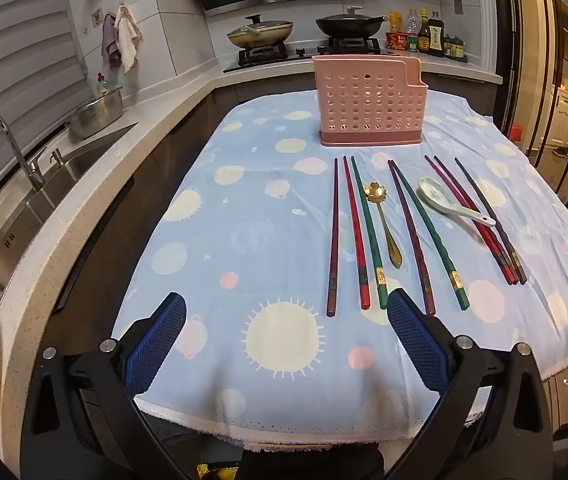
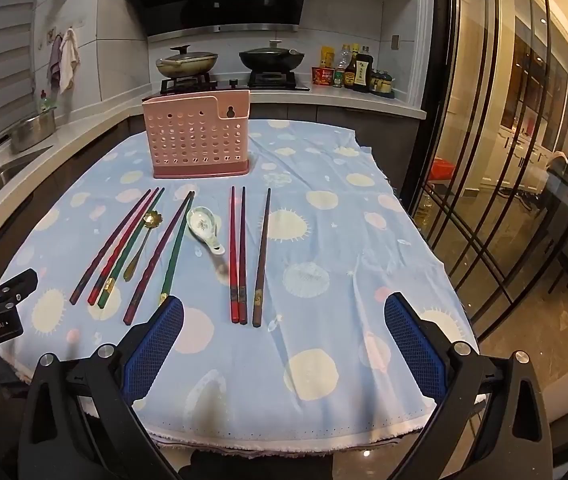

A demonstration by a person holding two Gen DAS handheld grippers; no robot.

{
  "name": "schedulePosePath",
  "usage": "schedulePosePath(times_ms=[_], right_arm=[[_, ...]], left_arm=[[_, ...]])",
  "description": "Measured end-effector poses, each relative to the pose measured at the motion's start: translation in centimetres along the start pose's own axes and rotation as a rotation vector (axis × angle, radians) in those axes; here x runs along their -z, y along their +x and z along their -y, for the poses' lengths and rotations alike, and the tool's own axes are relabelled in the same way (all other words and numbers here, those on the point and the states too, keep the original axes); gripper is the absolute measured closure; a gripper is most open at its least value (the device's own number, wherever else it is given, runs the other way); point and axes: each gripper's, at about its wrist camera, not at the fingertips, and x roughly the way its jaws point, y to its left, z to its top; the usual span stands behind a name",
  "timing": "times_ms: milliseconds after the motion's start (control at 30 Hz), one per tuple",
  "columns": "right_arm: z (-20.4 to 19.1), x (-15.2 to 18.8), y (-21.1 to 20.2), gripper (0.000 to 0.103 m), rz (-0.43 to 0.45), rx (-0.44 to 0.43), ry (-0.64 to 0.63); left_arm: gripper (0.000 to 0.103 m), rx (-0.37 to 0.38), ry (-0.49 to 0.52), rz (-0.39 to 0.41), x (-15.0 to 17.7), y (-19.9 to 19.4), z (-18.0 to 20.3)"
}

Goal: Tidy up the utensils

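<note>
Utensils lie loose on the cloth (image 1: 211, 264) ahead of both tongs, none yet in the holder (image 1: 368, 100). Left tongs (image 1: 286, 312) hang wide apart and empty over the near edge; the closest things are the butt ends of three chopsticks (image 1: 358, 232) just beyond its right pad, with the gold spoon (image 1: 384, 224) beside them. Right tongs (image 2: 284, 316) are likewise wide and empty, and a pair of red and dark chopsticks (image 2: 237, 256) ends between its pads, a brown chopstick (image 2: 261, 256) just right of them. Further out sits the white spoon (image 2: 203, 228), then the holder, upright at the far side of the cloth.

The chopsticks look light, stiff and smooth, likely to pivot or slide if pinched at one tip; a hold near the thicker decorated end, or around the middle, should keep them steady. The white spoon looks ceramic, so brittle and slick: best taken by the handle, gently. The gold spoon seems thin metal, lying flat, so its narrow stem offers little to catch. The soft cloth may bunch under the pads.
</note>
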Motion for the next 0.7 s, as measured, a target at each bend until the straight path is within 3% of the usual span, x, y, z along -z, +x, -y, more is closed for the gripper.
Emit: schedulePosePath(times_ms=[700], right_arm=[[-0.13, -0.72, -0.33, 0.007, 0.018, -0.013, 0.014]], left_arm=[[0.007, -0.023, 0.003, 0.004, -0.2, -0.06, -0.28]])
